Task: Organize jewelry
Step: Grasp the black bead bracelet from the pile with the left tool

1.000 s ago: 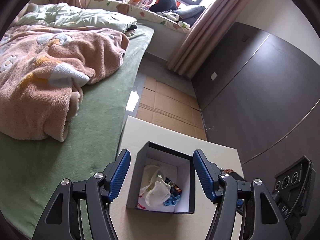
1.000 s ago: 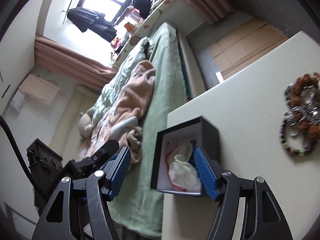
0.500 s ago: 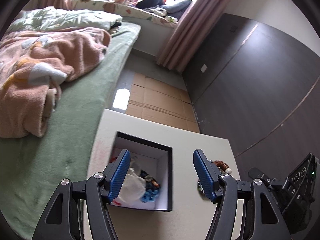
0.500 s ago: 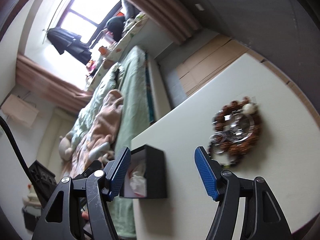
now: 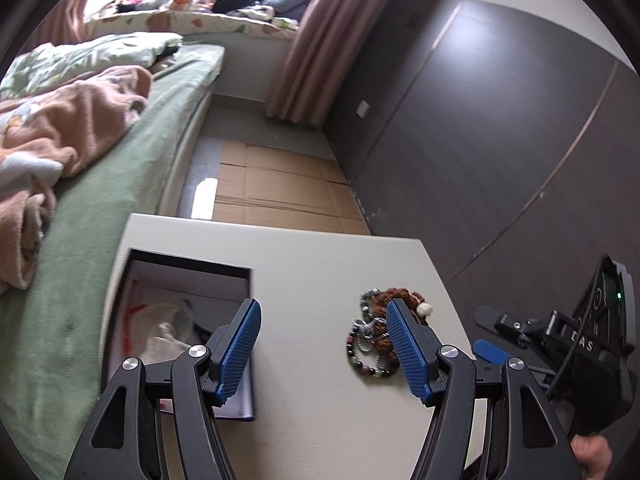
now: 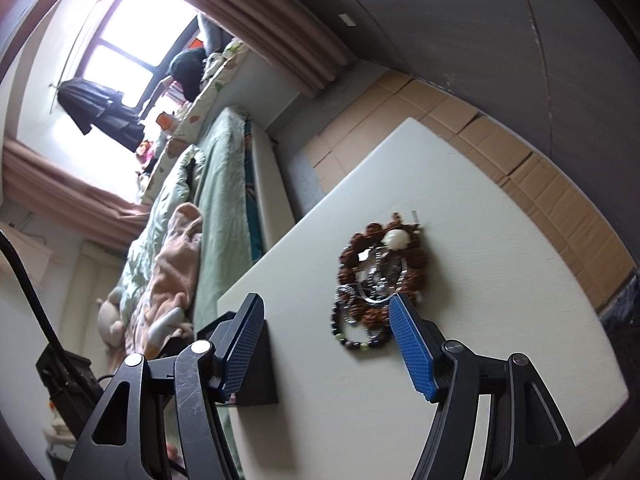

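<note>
A pile of bead bracelets and silver chains lies on the white table, also in the right wrist view. A black open box with white lining holds a white cloth bag and small jewelry; its outer wall shows in the right wrist view. My left gripper is open and empty above the table, between box and pile. My right gripper is open and empty, hovering just short of the pile. The right gripper's body shows in the left wrist view.
A bed with green sheet and pink blanket runs along the table's left side. Cardboard covers the floor beyond the table. A dark wall stands to the right. The table's edges are close on all sides.
Both grippers have swung from the box toward the bracelet pile. The box has slid to the left in both views and the pile has come between the fingers. Both stay open.
</note>
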`<action>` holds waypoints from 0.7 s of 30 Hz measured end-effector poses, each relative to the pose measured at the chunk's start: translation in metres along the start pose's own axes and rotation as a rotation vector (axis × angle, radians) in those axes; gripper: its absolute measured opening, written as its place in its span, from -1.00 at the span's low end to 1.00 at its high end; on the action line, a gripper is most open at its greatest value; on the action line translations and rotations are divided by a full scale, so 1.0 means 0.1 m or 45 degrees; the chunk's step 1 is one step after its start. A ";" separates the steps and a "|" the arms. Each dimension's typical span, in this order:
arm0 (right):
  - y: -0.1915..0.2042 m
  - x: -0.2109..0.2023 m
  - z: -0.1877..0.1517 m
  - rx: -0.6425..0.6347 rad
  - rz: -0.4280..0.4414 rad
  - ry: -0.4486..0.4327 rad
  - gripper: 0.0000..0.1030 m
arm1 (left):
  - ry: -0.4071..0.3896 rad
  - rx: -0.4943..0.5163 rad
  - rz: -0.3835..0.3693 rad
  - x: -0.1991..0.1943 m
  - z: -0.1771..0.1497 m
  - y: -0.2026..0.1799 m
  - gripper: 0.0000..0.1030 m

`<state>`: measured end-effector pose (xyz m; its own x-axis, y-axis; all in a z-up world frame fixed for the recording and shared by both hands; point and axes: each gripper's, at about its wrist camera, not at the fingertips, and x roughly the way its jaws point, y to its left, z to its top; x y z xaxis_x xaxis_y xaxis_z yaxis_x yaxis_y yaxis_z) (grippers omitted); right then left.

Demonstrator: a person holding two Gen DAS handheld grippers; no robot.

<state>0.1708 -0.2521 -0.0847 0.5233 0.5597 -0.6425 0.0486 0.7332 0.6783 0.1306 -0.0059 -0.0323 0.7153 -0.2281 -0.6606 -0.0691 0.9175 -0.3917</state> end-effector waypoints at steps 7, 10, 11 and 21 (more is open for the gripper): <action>-0.22 0.03 0.06 0.095 -0.076 0.045 0.26 | 0.080 0.077 -0.004 0.26 -0.11 -0.19 0.28; -0.26 0.02 0.09 0.107 -0.090 0.044 0.26 | 0.125 0.119 0.016 0.39 -0.16 -0.27 0.28; -0.27 0.01 0.09 0.110 -0.093 0.042 0.26 | 0.140 0.136 0.025 0.43 -0.18 -0.29 0.28; -0.39 -0.01 0.17 0.168 -0.090 0.052 0.26 | 0.246 0.284 0.156 0.91 -0.39 -0.48 0.12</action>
<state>0.1830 -0.2875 -0.1046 0.4799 0.5253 -0.7027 0.1973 0.7157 0.6699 0.1721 -0.0831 -0.0983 0.5641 -0.1496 -0.8120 0.0231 0.9859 -0.1656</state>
